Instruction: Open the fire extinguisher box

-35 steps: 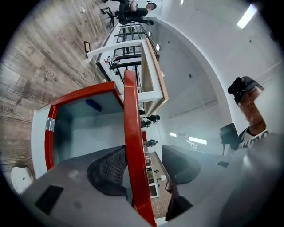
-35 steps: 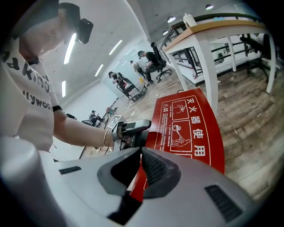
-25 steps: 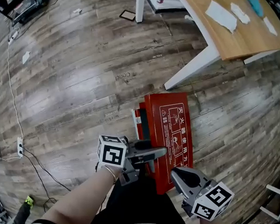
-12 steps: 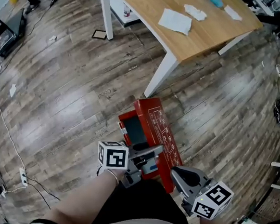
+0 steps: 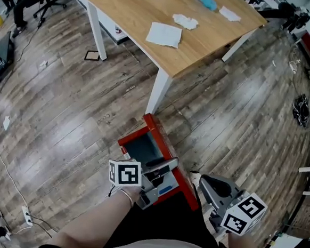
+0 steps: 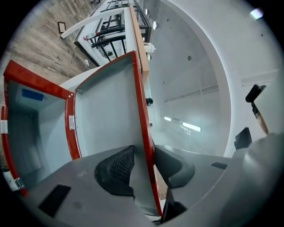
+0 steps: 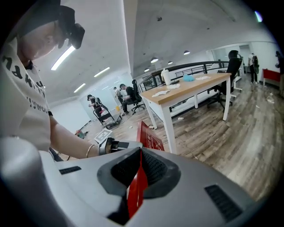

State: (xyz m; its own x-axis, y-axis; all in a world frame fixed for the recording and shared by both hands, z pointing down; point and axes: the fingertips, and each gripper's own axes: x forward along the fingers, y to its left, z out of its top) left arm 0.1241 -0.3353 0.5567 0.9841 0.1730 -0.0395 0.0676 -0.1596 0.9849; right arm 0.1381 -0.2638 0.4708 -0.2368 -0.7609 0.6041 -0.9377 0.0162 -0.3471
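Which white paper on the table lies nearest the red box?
The flat square sheet by the table's near edge; the crumpled one and the small piece lie farther back from the box.

Left claw (image 5: pixel 167 169) hides the box's (image 5: pixel 141 146) near end.

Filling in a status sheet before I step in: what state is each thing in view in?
fire extinguisher box: open, grey inside showing.
door: swung away from the box, held at its red edge by both grippers.
left gripper: jaws have just been closing, now clamped on the door.
right gripper: shut on the door.
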